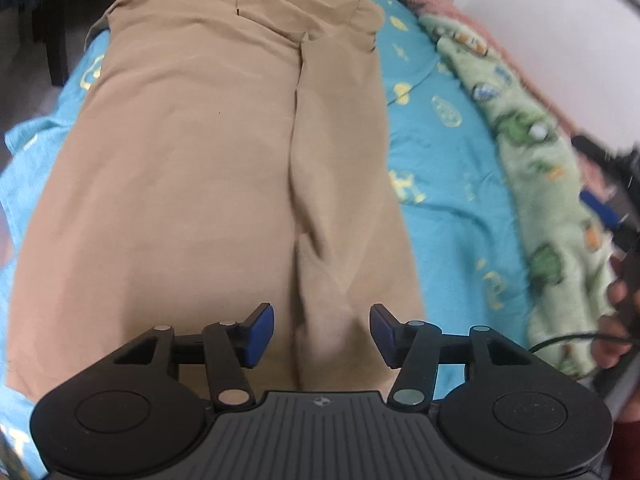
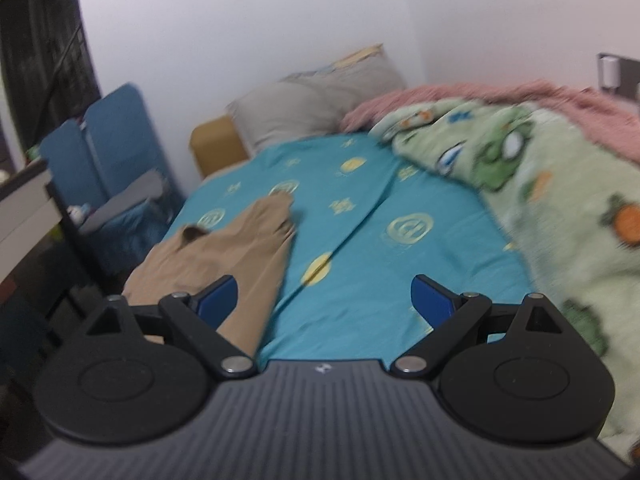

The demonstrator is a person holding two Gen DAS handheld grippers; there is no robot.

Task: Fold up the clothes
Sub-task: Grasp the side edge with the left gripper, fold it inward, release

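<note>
Risks, judged from this moment:
- Tan garment [image 1: 192, 184] lies spread on teal bedsheet [image 1: 448, 184], w/ a long ridge running down its length right of centre. If next grab takes only the top layer at that ridge, fold prob. drags skewed and layers slide apart; fabric looks thin and slippery.
- Far end shows a flap already turned over, uneven edge. Folding onto it w/o smoothing likely bakes in a crooked crease.
- Green fleece blanket [image 1: 532, 152] sits near garment's right side, not touching it; a wide sweep could snag it.
- Right wrist view is motion-blurred, so aim on that side is uncertain.

Tool state:
- Left gripper [image 1: 322, 334]: jaws apart, moderate gap, nothing between pads. Hangs over near end of garment, astride the ridge; contact w/ cloth can't be told.
- Right gripper [image 2: 325, 300]: jaws wide apart, empty, over bare sheet beside garment's right edge, pointing toward grey pillow [image 2: 296, 112].
</note>
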